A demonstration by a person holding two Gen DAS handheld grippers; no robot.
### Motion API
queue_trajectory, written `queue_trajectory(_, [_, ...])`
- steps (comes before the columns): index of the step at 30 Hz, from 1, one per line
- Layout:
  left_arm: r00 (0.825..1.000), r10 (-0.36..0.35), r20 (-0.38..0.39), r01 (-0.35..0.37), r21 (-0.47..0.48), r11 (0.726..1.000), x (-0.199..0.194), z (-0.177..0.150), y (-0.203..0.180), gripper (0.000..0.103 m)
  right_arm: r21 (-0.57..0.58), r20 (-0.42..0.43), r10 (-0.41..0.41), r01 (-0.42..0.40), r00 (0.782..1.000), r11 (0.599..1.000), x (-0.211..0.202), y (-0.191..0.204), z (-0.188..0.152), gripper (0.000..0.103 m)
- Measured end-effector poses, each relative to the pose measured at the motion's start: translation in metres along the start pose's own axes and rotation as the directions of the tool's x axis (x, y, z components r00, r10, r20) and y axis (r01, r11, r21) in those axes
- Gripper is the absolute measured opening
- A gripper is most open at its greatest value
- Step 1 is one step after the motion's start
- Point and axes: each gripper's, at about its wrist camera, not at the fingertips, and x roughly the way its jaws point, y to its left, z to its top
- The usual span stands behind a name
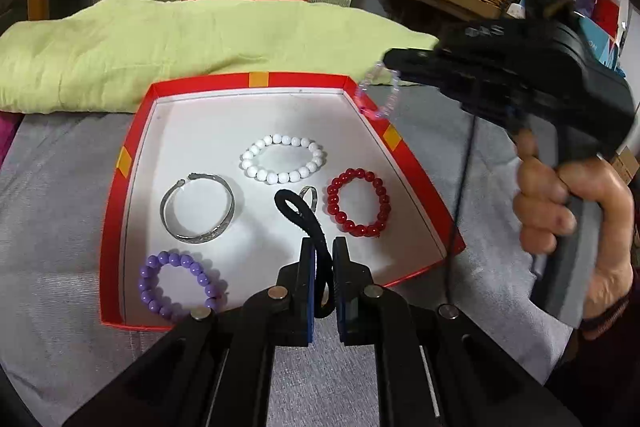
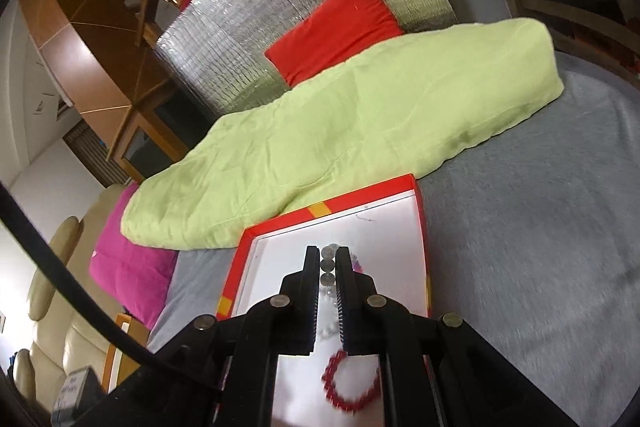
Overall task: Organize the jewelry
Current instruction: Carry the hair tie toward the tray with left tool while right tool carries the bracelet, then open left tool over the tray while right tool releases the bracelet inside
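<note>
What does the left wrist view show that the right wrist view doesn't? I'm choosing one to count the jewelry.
Only the left wrist view: purple bracelet, silver bangle, black loop in the left gripper.
Only the right wrist view: pink cushion.
Both: red box, red bracelet, clear bracelet in the right gripper.

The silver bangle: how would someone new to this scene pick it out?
Find the red box with the white floor on the grey cover. The silver bangle lies left of centre, above the purple bead bracelet. Unlike the beaded rings around it, it is a smooth metal band with a gap.
</note>
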Motion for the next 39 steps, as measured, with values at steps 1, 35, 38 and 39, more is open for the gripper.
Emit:
queue_trajectory(1, [1.0, -0.002, -0.005, 0.002, -0.001, 1.0, 0.003, 0.0, 0.0, 0.009, 0.008, -0.006, 0.0, 0.0, 1.0, 1.0, 0.006, -0.002, 0.002, 0.009])
queue_trajectory(35, [0.989, 0.144, 0.037, -0.142, -0.034, 0.989, -0.019, 0.004, 0.025, 0.029, 0.05, -0.059, -0.108, 0.111, 0.992, 0.993, -0.004, -0.024, 0.0, 0.023])
queue_trajectory(38, [0.98, 0.197, 0.038, -0.196, -0.024, 0.98, -0.026, 0.001, 0.027, 0.059, 0.038, -0.059, -0.119, 0.121, 0.991, 0.992, -0.017, -0.023, -0.004, 0.023])
queue_trajectory(39, [0.973, 0.228, 0.045, -0.227, -0.015, 0.974, -0.028, 0.0, 0.026, 0.064, 0.035, -0.061, -0.124, 0.126, 0.99, 0.991, -0.024, -0.022, -0.007, 0.023])
